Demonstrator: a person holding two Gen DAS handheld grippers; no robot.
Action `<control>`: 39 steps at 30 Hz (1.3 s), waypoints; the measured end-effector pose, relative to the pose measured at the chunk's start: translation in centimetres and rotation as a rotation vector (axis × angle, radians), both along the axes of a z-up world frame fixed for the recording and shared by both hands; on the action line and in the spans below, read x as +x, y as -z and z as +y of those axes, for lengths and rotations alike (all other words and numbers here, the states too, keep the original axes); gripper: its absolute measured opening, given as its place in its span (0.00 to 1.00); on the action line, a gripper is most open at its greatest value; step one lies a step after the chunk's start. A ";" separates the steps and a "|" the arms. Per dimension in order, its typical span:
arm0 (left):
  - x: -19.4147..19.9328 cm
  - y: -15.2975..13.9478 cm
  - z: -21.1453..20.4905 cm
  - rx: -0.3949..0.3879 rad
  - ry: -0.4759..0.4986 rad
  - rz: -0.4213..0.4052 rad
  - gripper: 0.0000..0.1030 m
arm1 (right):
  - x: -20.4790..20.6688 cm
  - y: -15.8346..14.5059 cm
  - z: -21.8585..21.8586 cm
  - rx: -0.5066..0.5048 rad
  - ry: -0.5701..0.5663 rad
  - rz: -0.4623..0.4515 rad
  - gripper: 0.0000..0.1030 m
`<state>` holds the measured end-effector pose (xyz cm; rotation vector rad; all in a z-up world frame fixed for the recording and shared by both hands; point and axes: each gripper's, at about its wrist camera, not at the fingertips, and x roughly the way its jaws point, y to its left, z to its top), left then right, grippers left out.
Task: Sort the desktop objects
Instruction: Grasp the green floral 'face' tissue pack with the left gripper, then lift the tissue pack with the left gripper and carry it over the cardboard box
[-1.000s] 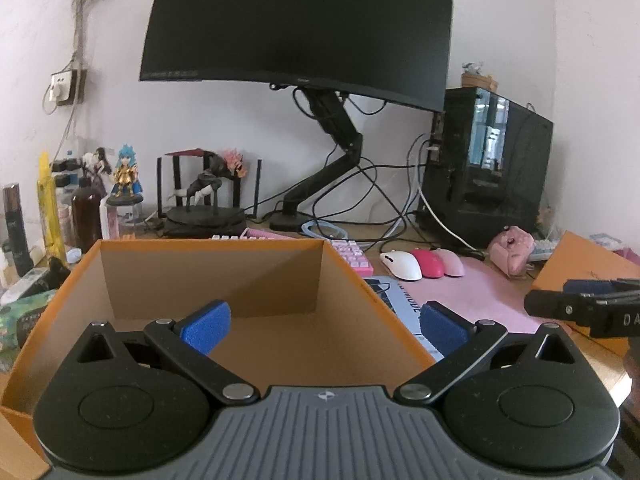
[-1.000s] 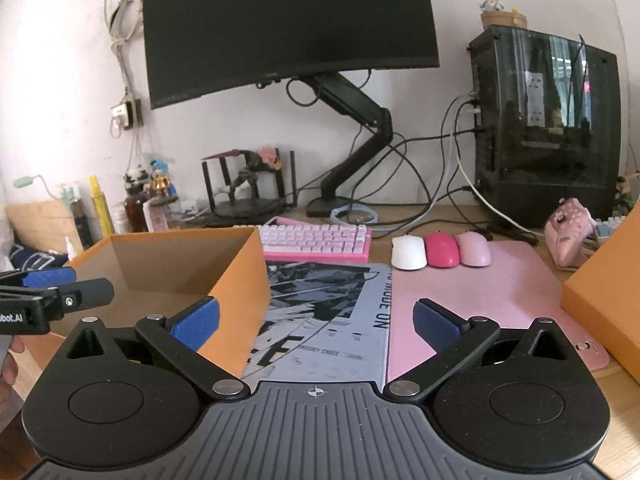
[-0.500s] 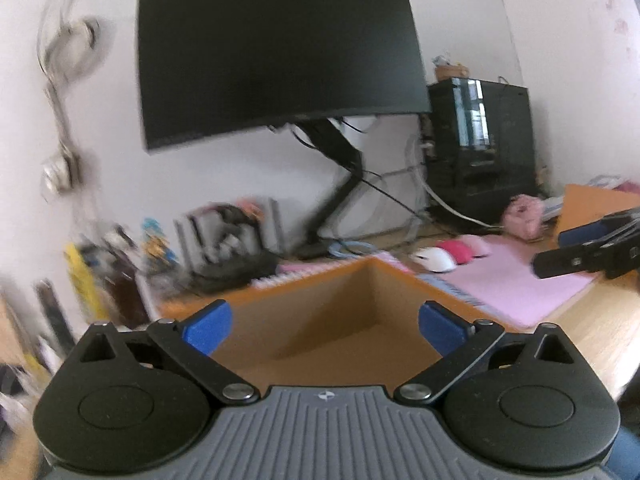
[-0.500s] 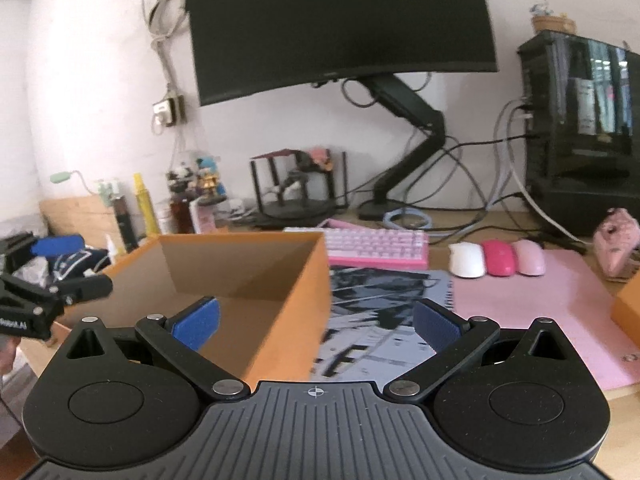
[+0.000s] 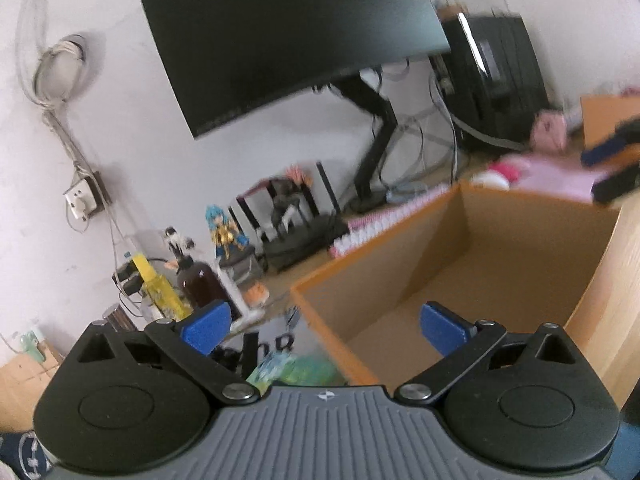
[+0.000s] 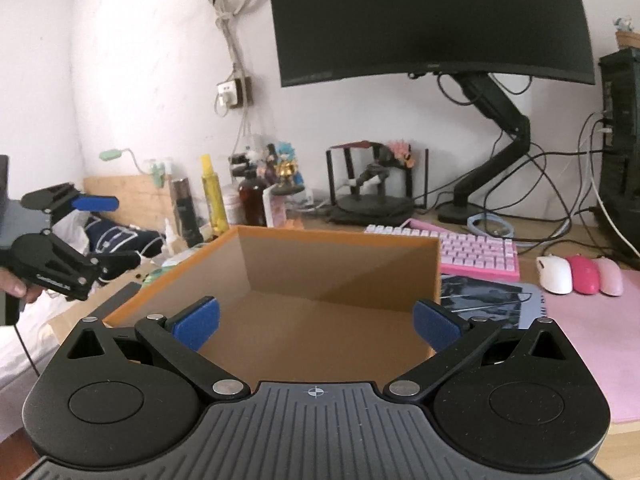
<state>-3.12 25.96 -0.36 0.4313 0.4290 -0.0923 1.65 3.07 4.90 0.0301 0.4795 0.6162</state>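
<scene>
An empty orange cardboard box (image 6: 336,237) stands on the desk, straight ahead of my right gripper (image 6: 316,322), which is open and holds nothing. In the blurred, tilted left wrist view the same box (image 5: 500,264) lies right of centre. My left gripper (image 5: 326,326) is open and empty, above the box's left wall and a green packet (image 5: 308,370). A yellow bottle (image 5: 160,290) and a brown bottle (image 5: 200,284) stand just beyond it. The right wrist view shows the left gripper (image 6: 114,232) held by a hand (image 6: 16,288) left of the box.
A pink keyboard (image 6: 460,252) and three mice, white (image 6: 556,274), magenta (image 6: 585,274) and pale pink (image 6: 610,277), lie right of the box. Bottles (image 6: 212,196) and figurines (image 6: 284,172) line the back left. A monitor (image 6: 432,20) on an arm hangs above.
My left gripper has swung left and tilted, so the box now sits to its right. My right gripper has moved left until it faces the box's open top. Both stayed open.
</scene>
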 end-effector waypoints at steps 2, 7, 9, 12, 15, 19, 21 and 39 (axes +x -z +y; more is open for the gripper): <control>0.9 0.7 1.5 0.010 -0.032 0.033 1.00 | 0.1 0.0 0.9 -0.011 0.031 -0.004 1.00; 3.3 2.3 5.5 -0.049 -0.088 0.097 1.00 | 0.6 0.3 0.9 0.025 0.136 0.020 1.00; 4.3 3.2 6.8 -0.057 -0.062 0.148 1.00 | 0.9 0.5 1.0 0.029 0.156 0.036 1.00; 5.7 4.5 8.5 -0.048 -0.019 0.219 1.00 | 1.3 1.1 1.2 0.029 0.166 0.064 1.00; 7.8 5.5 10.0 -0.037 0.012 0.289 1.00 | 1.4 1.4 1.9 0.026 0.176 0.069 1.00; 10.2 7.0 11.0 -0.031 0.026 0.372 1.00 | 1.7 1.5 2.7 0.024 0.202 0.063 1.00; 10.8 7.7 11.2 -0.048 0.049 0.413 1.00 | 1.8 1.5 2.7 0.024 0.227 0.054 1.00; 14.8 9.7 12.4 -0.042 0.155 0.613 1.00 | 1.7 1.5 2.8 0.031 0.228 0.062 1.00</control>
